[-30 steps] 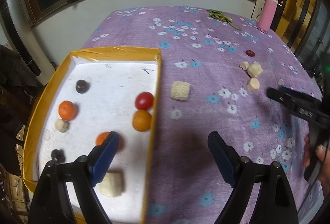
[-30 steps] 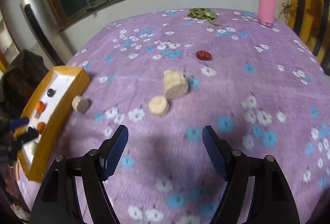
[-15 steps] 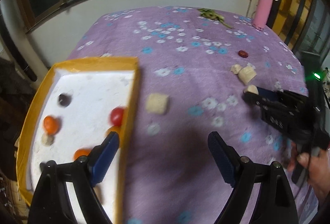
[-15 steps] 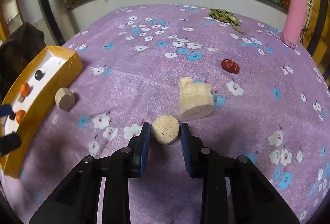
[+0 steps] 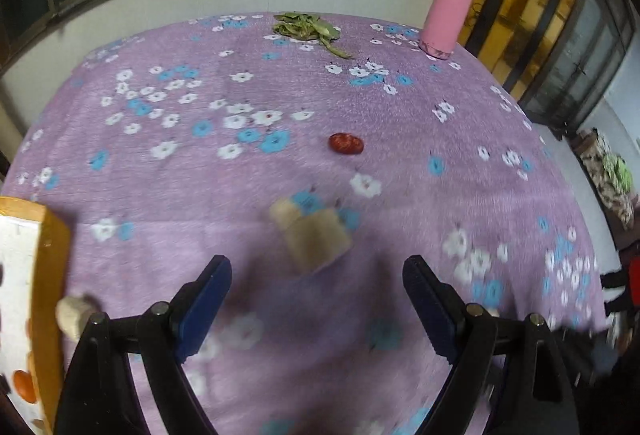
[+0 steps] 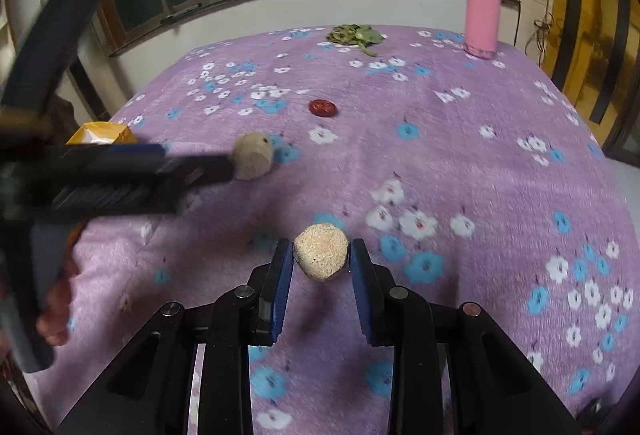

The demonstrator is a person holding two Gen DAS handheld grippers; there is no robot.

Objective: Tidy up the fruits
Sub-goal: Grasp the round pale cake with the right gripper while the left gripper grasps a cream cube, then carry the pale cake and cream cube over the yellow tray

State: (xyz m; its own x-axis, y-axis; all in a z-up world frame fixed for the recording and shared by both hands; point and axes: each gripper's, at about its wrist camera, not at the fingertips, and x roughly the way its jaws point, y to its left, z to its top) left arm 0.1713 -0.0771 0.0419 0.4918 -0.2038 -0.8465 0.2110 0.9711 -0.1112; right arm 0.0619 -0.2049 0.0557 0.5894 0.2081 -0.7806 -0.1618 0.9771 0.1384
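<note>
On purple flowered cloth (image 6: pixel 460 155): right gripper (image 6: pixel 322 255) pinching round, grainy beige slice (image 6: pixel 320 250); left gripper (image 5: pixel 316 287) gaping wide, empty, nearing blurred beige chunk (image 5: pixel 316 241).

Round beige rough-textured fruit slice (image 6: pixel 320 251) sat clamped between blue pads of right hand-held gripper (image 6: pixel 321 263), speckled face toward camera. Blurred beige chunky block piece (image 5: pixel 314 236) lay on purple floral cloth. Flat dark-red round fruit (image 5: pixel 346 143) lay farther back, well apart. Beige rounded piece (image 6: pixel 253 155) lay near yellow-rimmed white tray (image 5: pixel 49 255); orange fruit (image 5: pixel 23 386) lay inside tray.
</note>
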